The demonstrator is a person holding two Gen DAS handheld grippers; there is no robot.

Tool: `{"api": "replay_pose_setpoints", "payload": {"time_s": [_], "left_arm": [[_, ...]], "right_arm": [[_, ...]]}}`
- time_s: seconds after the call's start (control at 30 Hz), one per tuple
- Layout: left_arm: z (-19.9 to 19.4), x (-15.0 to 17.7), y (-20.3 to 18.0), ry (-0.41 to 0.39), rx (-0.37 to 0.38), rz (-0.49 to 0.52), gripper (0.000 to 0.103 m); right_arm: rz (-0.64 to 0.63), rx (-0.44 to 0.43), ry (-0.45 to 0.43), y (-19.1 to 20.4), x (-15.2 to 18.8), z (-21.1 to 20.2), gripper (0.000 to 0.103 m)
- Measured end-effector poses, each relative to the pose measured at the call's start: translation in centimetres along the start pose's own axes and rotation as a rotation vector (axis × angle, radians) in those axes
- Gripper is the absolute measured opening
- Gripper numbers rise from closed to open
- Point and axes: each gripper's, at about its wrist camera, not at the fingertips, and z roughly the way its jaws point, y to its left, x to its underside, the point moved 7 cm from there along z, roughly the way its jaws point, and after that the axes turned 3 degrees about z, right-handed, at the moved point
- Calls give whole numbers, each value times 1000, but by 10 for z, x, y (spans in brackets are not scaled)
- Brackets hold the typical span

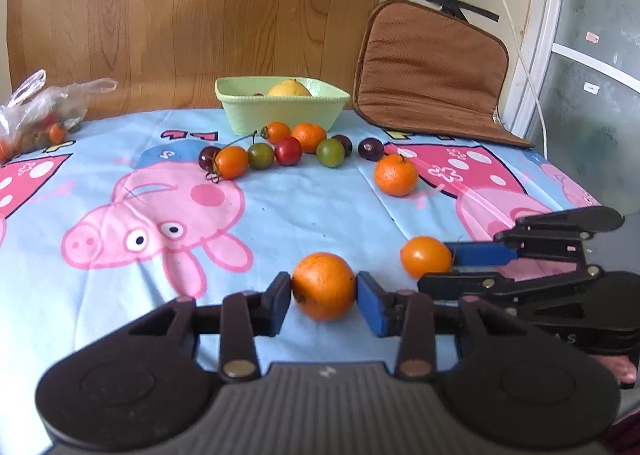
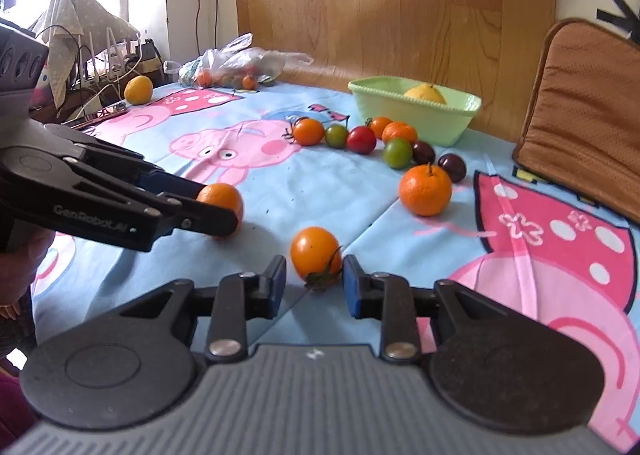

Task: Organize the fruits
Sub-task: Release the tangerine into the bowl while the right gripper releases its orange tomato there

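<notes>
My left gripper (image 1: 324, 297) is shut on a small orange mandarin (image 1: 324, 286) resting on the tablecloth; it also shows in the right wrist view (image 2: 222, 199). My right gripper (image 2: 314, 281) sits around an orange tomato (image 2: 315, 257) with a green stem; the right pad touches the stem, a small gap shows at the left pad. This tomato also shows in the left wrist view (image 1: 426, 256). A green bowl (image 1: 244, 113) holding a yellow fruit (image 1: 289, 89) stands at the back. A row of tomatoes (image 1: 288, 151) and a mandarin (image 1: 396, 175) lie before it.
A plastic bag of tomatoes (image 1: 38, 119) lies at the back left. A brown cushion (image 1: 432, 71) leans at the back right. A yellow fruit (image 2: 138, 90) sits at the far table edge. The Peppa Pig tablecloth (image 1: 320, 211) covers the table.
</notes>
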Motion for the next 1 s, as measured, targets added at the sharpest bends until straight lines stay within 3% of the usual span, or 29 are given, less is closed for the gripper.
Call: {"api": "replay_pose_setpoints", "payload": {"time_s": [0.13, 0.27, 0.57, 0.73, 0.9, 1.0], "left_arm": [[2, -11, 2, -10, 2, 9, 35], [8, -41, 11, -54, 2, 20, 35], [68, -151, 62, -135, -40, -16, 35], [127, -185, 90, -84, -62, -61, 35], [173, -185, 98, -9, -75, -62, 36], [178, -185, 101, 1, -72, -81, 39]], "right_arm": [[24, -7, -15, -4, -8, 1, 29], [46, -12, -44, -10, -30, 9, 29], [56, 2, -110, -50, -133, 68, 29], [167, 6, -40, -87, -164, 116, 29], [226, 0, 17, -106, -160, 143, 32], [250, -12, 14, -107, -162, 142, 34]]}}
